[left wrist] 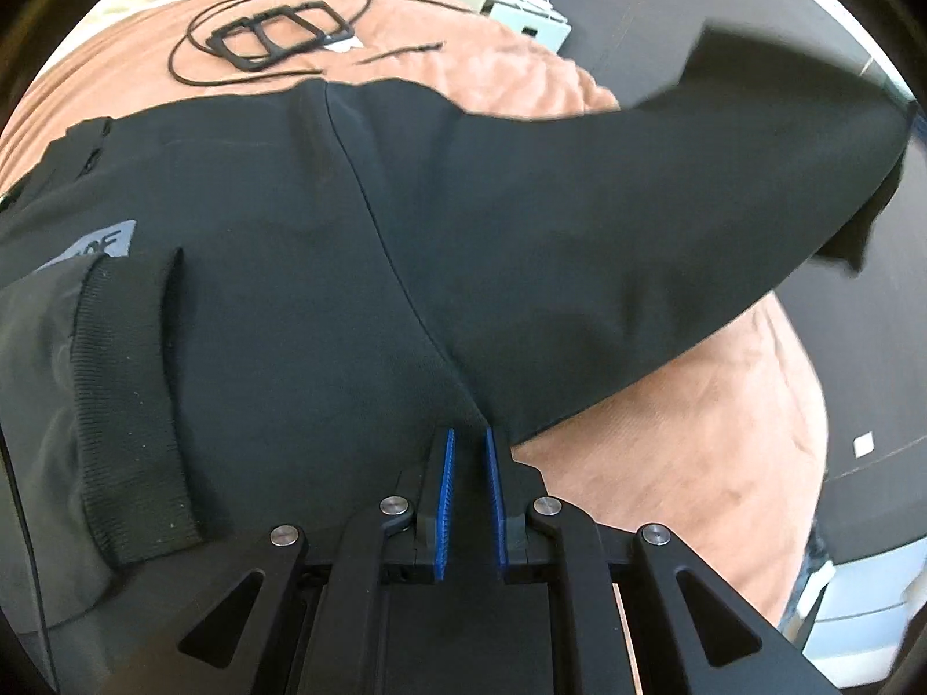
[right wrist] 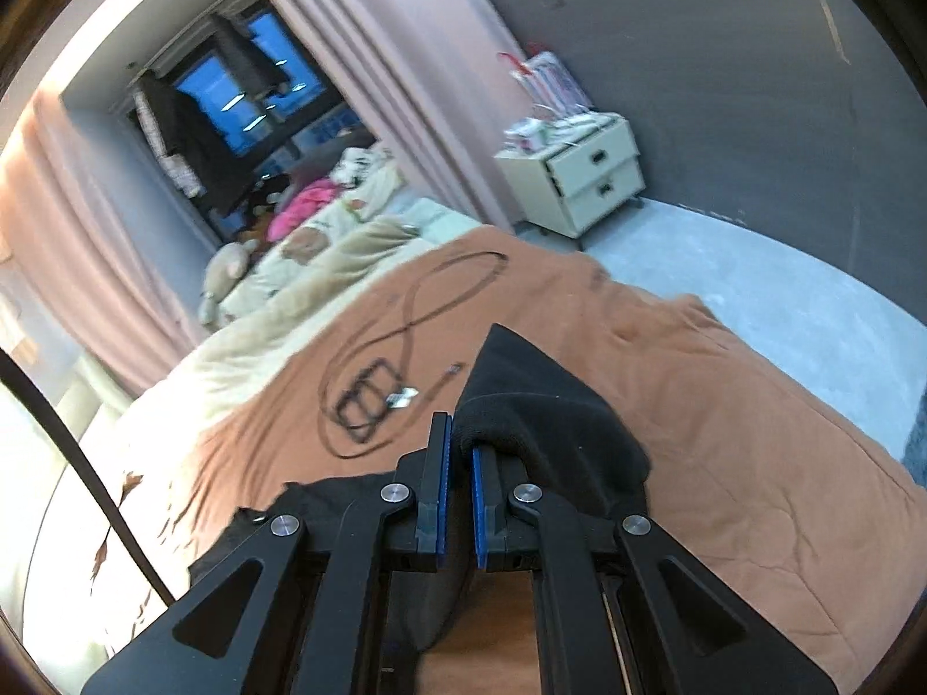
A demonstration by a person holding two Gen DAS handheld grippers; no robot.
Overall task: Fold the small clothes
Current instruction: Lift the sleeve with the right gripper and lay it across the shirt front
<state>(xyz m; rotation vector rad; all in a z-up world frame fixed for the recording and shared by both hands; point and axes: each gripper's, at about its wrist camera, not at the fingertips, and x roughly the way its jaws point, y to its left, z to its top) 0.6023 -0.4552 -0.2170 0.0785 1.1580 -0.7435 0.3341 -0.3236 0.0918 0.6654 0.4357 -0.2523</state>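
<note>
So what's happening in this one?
A person with a gripper in each hand is folding a black garment on an orange blanket. The left gripper pinches the cloth at its near edge. The right gripper holds a ribbed cuff lifted off the bed. A black cord lies beyond.

One black garment (left wrist: 301, 266), one frame (left wrist: 278, 37), one nightstand (right wrist: 579, 171).

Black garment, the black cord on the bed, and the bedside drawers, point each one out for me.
black garment (left wrist: 278, 220), left wrist view, on its flat middle.
black cord (left wrist: 179, 66), left wrist view, on the loop's left bend.
bedside drawers (right wrist: 597, 171), right wrist view, on the drawer fronts.
</note>
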